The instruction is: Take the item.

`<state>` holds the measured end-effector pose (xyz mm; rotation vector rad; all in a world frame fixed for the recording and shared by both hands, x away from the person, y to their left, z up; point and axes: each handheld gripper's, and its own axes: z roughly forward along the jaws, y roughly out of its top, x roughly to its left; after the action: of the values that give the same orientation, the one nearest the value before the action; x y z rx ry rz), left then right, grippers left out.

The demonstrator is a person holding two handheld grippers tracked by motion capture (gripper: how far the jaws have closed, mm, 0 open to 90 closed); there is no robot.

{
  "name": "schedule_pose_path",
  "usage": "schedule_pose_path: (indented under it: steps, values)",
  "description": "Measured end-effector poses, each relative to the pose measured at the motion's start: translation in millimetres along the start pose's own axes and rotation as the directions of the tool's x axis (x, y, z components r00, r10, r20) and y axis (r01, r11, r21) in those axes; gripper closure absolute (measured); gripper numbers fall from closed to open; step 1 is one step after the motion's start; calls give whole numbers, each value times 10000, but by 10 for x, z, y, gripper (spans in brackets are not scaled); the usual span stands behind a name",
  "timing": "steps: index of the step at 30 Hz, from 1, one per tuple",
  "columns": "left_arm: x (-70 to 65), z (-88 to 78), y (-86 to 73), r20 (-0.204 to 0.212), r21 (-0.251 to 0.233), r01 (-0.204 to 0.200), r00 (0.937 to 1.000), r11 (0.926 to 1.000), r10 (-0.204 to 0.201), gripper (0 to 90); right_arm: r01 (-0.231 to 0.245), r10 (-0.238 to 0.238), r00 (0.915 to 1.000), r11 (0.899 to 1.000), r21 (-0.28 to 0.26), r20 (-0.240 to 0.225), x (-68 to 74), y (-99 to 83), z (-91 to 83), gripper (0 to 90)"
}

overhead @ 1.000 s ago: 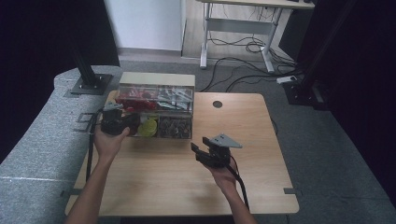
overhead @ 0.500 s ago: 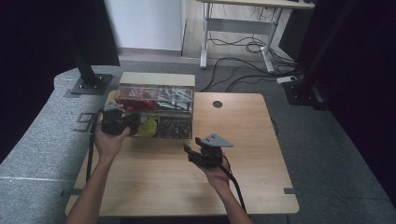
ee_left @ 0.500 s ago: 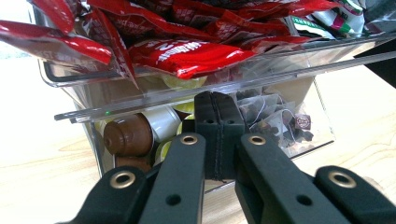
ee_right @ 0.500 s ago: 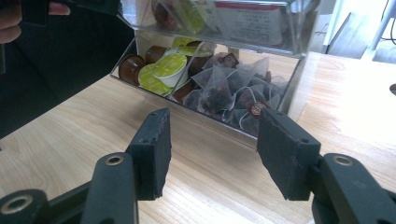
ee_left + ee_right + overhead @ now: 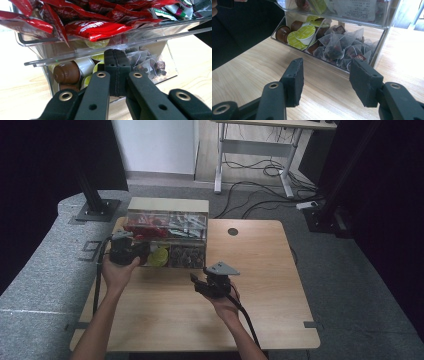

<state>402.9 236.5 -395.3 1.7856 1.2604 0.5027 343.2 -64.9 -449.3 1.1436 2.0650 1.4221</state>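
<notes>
A clear two-tier organiser [image 5: 167, 220] stands at the table's far left. Its upper tier holds red sachets [image 5: 97, 28]. Its lower drawer [image 5: 287, 41] holds brown and green coffee capsules [image 5: 302, 33] on one side and pyramid tea bags [image 5: 334, 47] on the other. My left gripper [image 5: 144, 254] is at the organiser's left end, shut, with its pads [image 5: 117, 53] pressed together right against the drawer's clear wall. I cannot tell whether they pinch that wall. My right gripper [image 5: 326, 67] is open, low over the wood, and points at the tea bags from just in front of the drawer.
The wooden table [image 5: 270, 285] has a round cable hole [image 5: 233, 231] right of the organiser. Both forearms come in from the near edge. Grey carpet, a black stand [image 5: 95, 195] and a desk frame with cables [image 5: 255, 165] lie beyond the table.
My right gripper has slid left across the table, nearer the organiser's front. The left gripper and the organiser have stayed put.
</notes>
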Motion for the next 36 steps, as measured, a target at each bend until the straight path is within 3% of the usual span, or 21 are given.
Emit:
schedule_pose_path:
  steps: [36]
  values:
    - [-7,8,-21,135,-43,6,9999,10000,-5,900,-100,94,9998,9995,292,174,159,54,450,476]
